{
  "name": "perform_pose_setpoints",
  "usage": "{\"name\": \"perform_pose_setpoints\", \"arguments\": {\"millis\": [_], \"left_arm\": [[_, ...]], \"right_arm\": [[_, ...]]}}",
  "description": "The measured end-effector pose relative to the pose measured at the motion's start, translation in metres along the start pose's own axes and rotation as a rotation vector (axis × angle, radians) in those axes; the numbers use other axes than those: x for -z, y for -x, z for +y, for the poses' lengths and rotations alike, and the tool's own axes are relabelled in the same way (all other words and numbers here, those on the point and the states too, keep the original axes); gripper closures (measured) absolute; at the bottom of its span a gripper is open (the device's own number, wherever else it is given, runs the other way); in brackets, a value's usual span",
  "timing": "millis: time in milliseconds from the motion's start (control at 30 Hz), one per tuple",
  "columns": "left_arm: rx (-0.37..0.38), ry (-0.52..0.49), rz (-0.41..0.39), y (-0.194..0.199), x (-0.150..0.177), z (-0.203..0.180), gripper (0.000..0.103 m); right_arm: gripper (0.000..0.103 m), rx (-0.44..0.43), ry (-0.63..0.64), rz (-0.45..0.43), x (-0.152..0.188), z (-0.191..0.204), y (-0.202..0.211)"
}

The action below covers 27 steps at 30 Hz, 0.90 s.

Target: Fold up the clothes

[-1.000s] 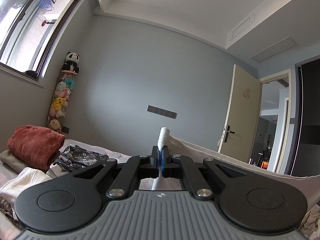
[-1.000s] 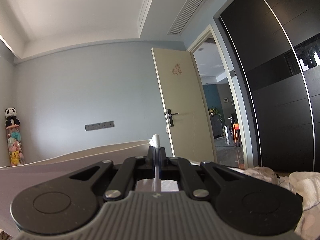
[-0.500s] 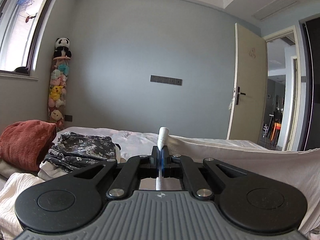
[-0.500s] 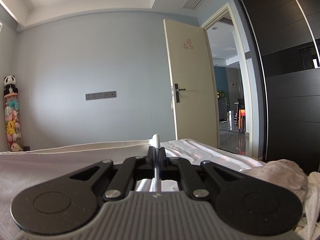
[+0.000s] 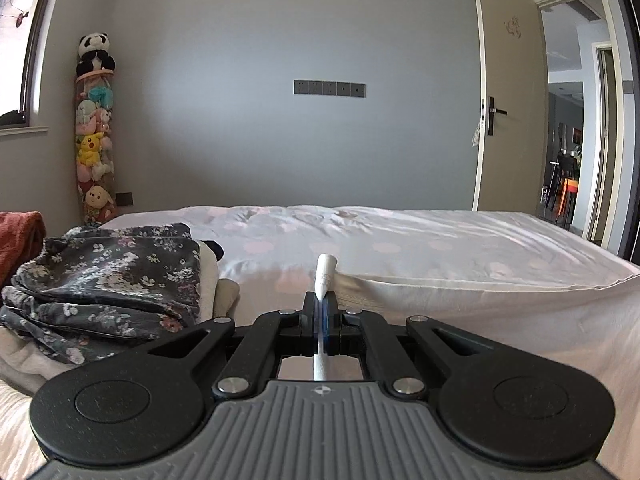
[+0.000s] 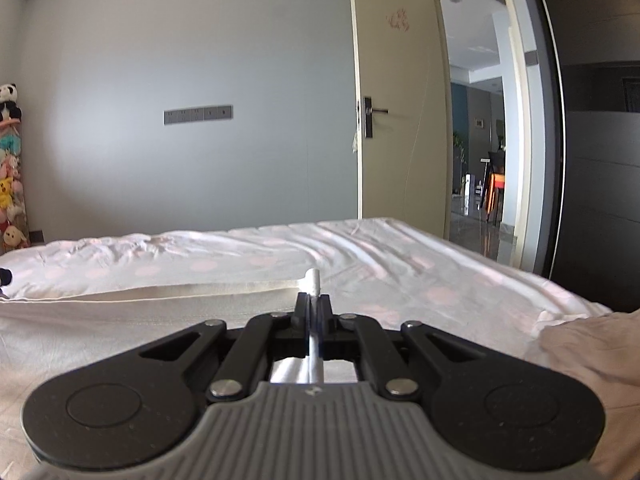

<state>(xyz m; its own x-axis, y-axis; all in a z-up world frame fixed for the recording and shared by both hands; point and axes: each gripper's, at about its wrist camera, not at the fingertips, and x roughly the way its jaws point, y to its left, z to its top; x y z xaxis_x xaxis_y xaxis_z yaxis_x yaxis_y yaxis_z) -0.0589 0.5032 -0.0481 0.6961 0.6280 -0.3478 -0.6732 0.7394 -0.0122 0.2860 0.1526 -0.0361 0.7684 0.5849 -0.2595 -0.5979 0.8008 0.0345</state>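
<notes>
Our two grippers each have their fingers clamped on a corner of one cream garment (image 5: 460,292): the left gripper (image 5: 322,312) on its left end, the right gripper (image 6: 312,308) on its right end. Both are held level and low over the bed (image 5: 400,236), the cloth's edge stretched between them. Near left lies one folded floral piece (image 5: 108,276), with a rust-red one (image 5: 18,236) cut off by the frame; the cloth's lower part is hidden under our grippers
</notes>
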Motion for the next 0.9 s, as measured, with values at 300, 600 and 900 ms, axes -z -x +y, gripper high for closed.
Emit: {"name": "perform_pose_setpoints", "arguments": {"millis": [300, 600, 900], "left_arm": [[-0.017, -0.074, 0.15, -0.08, 0.037, -0.006, 0.103], [-0.01, -0.077, 0.269, -0.101, 0.055, 0.0, 0.101], [-0.026, 0.003, 0.266, -0.048, 0.025, 0.011, 0.089]], "right_arm": [[0.099, 0.0, 0.03, 0.172, 0.039, 0.01, -0.089], [0.099, 0.005, -0.006, 0.324, 0.061, 0.006, -0.135], [0.082, 0.053, -0.087, 0.318, 0.035, -0.01, -0.103]]}}
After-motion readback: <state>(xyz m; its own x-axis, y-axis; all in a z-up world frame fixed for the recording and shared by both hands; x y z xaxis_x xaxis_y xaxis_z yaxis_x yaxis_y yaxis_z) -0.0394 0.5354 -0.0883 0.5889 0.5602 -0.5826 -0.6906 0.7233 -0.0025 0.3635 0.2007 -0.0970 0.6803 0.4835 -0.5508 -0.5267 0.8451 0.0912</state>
